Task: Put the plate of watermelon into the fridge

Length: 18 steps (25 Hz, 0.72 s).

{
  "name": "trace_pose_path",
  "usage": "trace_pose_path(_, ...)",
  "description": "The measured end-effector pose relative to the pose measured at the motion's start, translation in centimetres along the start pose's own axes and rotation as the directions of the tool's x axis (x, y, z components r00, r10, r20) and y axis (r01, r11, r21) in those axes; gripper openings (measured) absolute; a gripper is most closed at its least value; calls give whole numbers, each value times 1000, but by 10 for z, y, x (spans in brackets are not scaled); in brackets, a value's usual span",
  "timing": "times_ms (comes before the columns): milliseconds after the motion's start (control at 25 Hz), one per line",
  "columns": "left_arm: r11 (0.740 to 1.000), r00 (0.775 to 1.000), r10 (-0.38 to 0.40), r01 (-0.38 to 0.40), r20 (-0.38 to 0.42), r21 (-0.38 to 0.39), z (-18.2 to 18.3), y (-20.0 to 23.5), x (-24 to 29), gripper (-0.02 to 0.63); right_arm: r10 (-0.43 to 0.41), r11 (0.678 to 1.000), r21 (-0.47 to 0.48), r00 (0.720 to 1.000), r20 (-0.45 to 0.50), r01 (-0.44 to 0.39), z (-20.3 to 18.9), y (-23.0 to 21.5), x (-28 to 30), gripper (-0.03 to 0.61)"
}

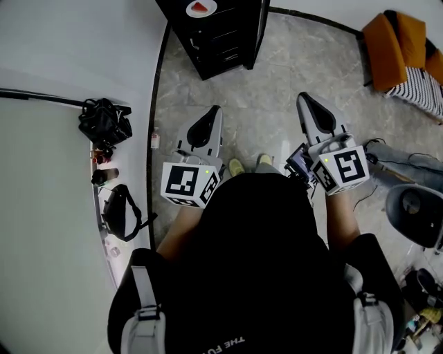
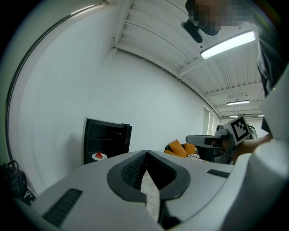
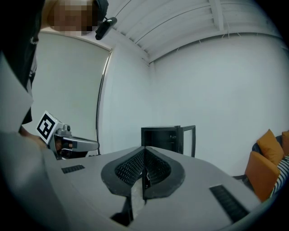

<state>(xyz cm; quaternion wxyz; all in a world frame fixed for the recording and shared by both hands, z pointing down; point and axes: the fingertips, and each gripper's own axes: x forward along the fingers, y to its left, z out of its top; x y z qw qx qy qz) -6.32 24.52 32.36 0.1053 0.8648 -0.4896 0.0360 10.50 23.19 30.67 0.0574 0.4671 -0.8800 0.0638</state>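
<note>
Both grippers empty, well short of the fridge; plate not yet picked up.

L to R: left gripper (image 1: 212,110) has jaws together, nothing btwn them. The plate of watermelon (image 1: 201,7) is well ahead at the black fridge (image 1: 221,41), toward its left edge; can't tell if it's on a shelf or on sth in front. The door (image 3: 194,140) stands open at the fridge's right. Right gripper (image 1: 305,97) has jaws also together and empty. I'd judge the step is the approach: close in on the fridge, part 1 gripper's jaws before the rim, bite the rim square, keep the plate flat so the slice stays put, and stay clear of the door edge.
</note>
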Motion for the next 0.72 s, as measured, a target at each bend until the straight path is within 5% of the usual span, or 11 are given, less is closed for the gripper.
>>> trace_pose_path(720, 1000, 999, -21, 20, -35, -15, -21, 9, -10, 9, 0, 1000, 14, 1000, -21, 0, -20, 17, 8, 14)
